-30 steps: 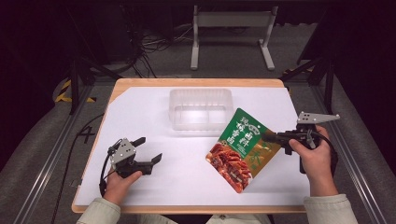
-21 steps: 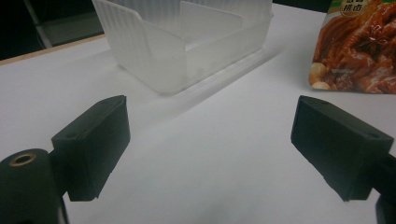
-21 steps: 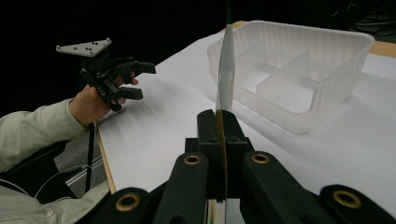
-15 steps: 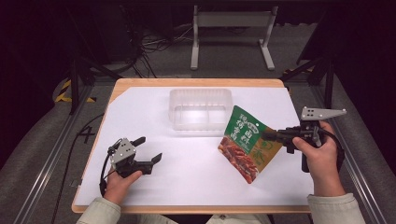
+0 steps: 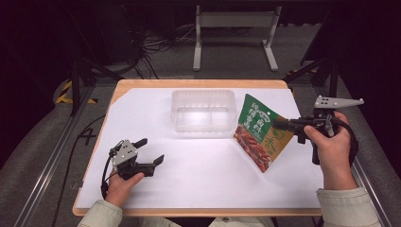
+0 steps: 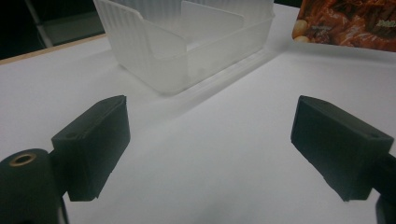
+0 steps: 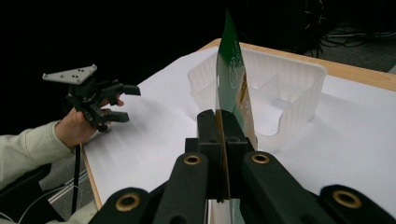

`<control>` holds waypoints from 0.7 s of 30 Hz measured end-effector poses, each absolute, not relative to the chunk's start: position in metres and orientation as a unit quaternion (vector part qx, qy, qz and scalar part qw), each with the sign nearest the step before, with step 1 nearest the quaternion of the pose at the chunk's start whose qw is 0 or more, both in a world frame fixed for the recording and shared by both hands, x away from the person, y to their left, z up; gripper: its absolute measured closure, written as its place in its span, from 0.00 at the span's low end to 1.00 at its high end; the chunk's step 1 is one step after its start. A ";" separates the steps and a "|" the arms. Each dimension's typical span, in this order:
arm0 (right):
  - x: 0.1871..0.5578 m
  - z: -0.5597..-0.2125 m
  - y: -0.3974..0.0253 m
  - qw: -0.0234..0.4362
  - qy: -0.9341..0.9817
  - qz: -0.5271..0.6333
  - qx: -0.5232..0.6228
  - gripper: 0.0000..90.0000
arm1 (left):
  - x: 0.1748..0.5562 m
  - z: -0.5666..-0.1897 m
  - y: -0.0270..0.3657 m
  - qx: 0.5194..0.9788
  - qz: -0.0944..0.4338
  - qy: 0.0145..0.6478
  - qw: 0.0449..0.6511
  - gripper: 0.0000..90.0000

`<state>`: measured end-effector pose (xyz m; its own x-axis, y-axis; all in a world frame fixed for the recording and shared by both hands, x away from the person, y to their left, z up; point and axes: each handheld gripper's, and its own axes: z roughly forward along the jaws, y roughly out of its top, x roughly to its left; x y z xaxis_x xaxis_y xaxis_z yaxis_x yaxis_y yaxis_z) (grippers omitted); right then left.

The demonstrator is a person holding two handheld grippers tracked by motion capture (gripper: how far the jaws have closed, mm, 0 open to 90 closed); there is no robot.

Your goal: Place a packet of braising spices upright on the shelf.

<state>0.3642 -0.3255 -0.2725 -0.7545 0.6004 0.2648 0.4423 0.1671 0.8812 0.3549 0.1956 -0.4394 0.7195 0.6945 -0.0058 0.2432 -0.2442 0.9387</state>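
Observation:
A green and red snack bag [image 5: 257, 131] hangs tilted above the table's right side, just right of a clear plastic tray [image 5: 204, 110]. My right gripper [image 5: 278, 124] is shut on the bag's right edge. In the right gripper view the bag [image 7: 231, 88] stands edge-on, pinched between my right gripper's [image 7: 222, 122] jaws, with the divided tray [image 7: 299, 93] behind it. My left gripper [image 5: 150, 151] rests open near the table's front left corner, nothing between its jaws. In the left gripper view its fingers [image 6: 93, 142] frame bare white table, the tray [image 6: 187, 42] ahead and the bag [image 6: 348, 23] at top right.
The white sheet [image 5: 208, 175] covers a wooden table [image 5: 198, 83]. Dark floor, cables and a metal stand's legs [image 5: 234, 35] lie beyond the far edge. Metal rails [image 5: 56, 151] run along both sides.
My right gripper has lifted the bag off the table and swung it up toward the tray, so it now stands more upright. The left gripper has not moved.

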 end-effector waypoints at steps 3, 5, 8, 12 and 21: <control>0.367 -0.269 -0.327 0.070 0.755 0.552 0.346 1.00 | 0.355 -0.439 0.196 0.759 0.214 0.308 0.532 0.14; 0.369 -0.267 -0.327 0.070 0.752 0.556 0.347 1.00 | 0.355 -0.439 0.196 0.759 0.214 0.308 0.532 0.14; 0.371 -0.263 -0.328 0.070 0.749 0.560 0.348 1.00 | 0.355 -0.439 0.196 0.759 0.214 0.308 0.532 0.14; 0.375 -0.257 -0.329 0.070 0.743 0.565 0.351 1.00 | 0.355 -0.439 0.196 0.759 0.214 0.308 0.532 0.14; 0.383 -0.250 -0.330 0.053 0.725 0.588 0.355 1.00 | 0.354 -0.439 0.196 0.759 0.214 0.308 0.532 0.14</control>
